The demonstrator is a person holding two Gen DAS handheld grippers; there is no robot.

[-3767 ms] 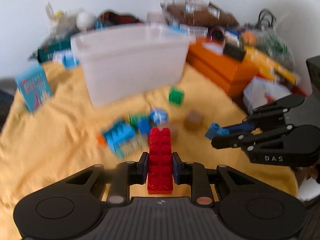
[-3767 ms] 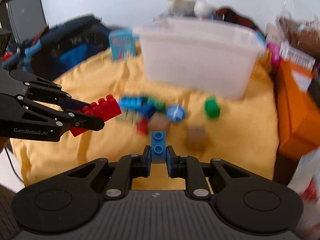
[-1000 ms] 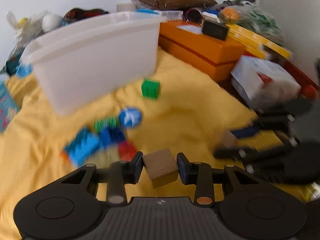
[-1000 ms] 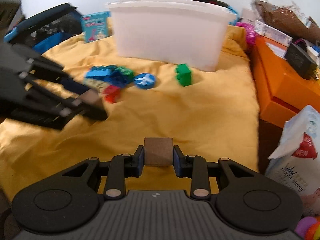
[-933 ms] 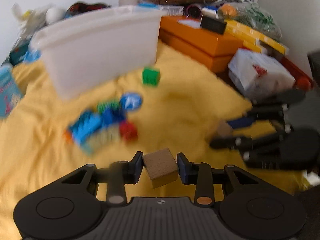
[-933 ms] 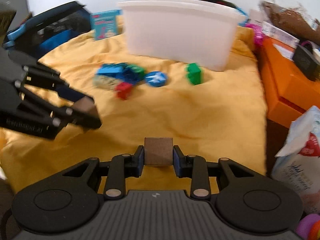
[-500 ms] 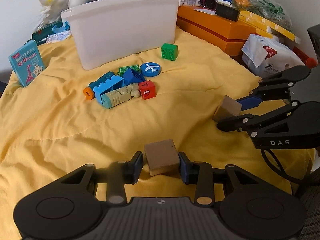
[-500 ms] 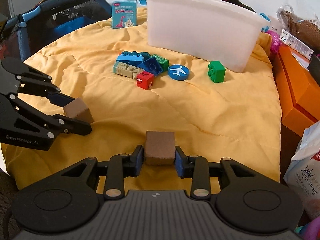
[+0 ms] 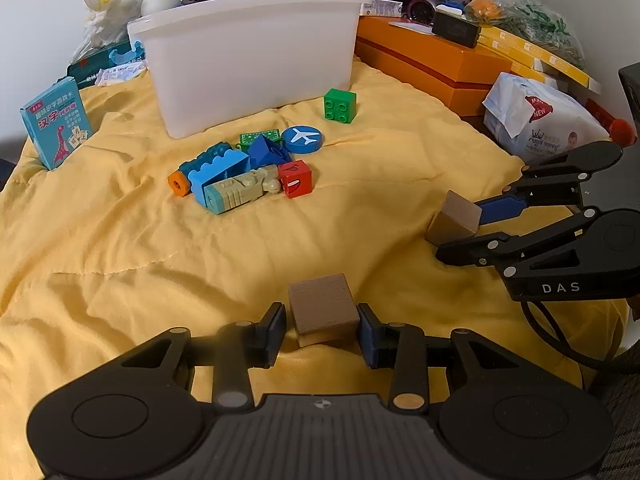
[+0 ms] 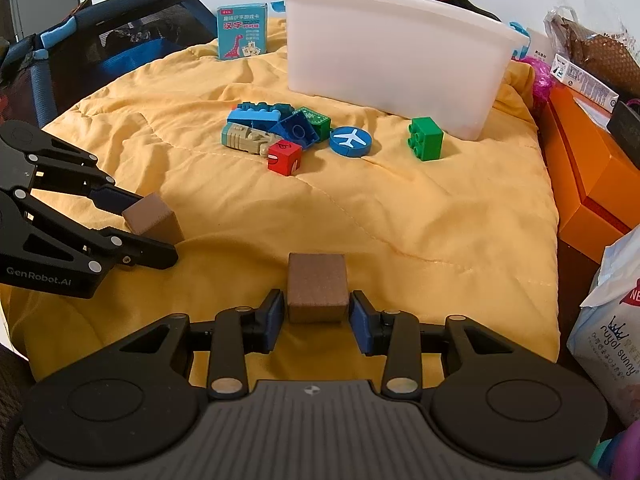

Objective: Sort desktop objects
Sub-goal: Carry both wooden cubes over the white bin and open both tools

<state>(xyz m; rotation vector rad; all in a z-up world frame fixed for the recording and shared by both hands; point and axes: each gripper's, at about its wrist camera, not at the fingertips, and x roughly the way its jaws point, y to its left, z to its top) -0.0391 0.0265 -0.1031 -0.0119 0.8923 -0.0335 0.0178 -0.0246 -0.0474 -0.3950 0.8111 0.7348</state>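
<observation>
**A:** What are you working on?

**B:** A rumpled yellow quilt (image 9: 120, 260), stitched in wide squares, spread over the whole surface. A plain white wall (image 9: 40, 8) stands behind it.

**A:** And your tools?

**B:** My left gripper (image 9: 322, 332) sits low at the near edge. Its blue pads (image 9: 276, 332) are a sliver apart on either side of the left wooden cube (image 9: 322, 308), which rests on the quilt. My right gripper (image 10: 318, 326) is the same: slightly parted, with the right wooden cube (image 10: 316, 288) standing on the cloth between its tips. The two cubes are near each other but apart.

**A:** What else is waiting?

**B:** A small heap of toy bricks (image 9: 224, 176) sits in the middle, with a red cube (image 9: 295, 178) touching its right side. A blue aeroplane disc (image 9: 301, 138) is just beyond, and a green brick (image 9: 340, 106) stands alone, farther right.

**A:** Where is the container?

**B:** The white bin (image 9: 248, 60) is at the far side of the quilt, behind the heap.

**A:** And round the edges?

**B:** A teal card box (image 9: 56, 124) stands upright at the far left. Stacked orange boxes (image 9: 432, 60) carry clutter at the far right, with a pack of wipes (image 9: 536, 120) nearer. A dark mesh-sided frame (image 10: 120, 32) lies off the left edge
</observation>
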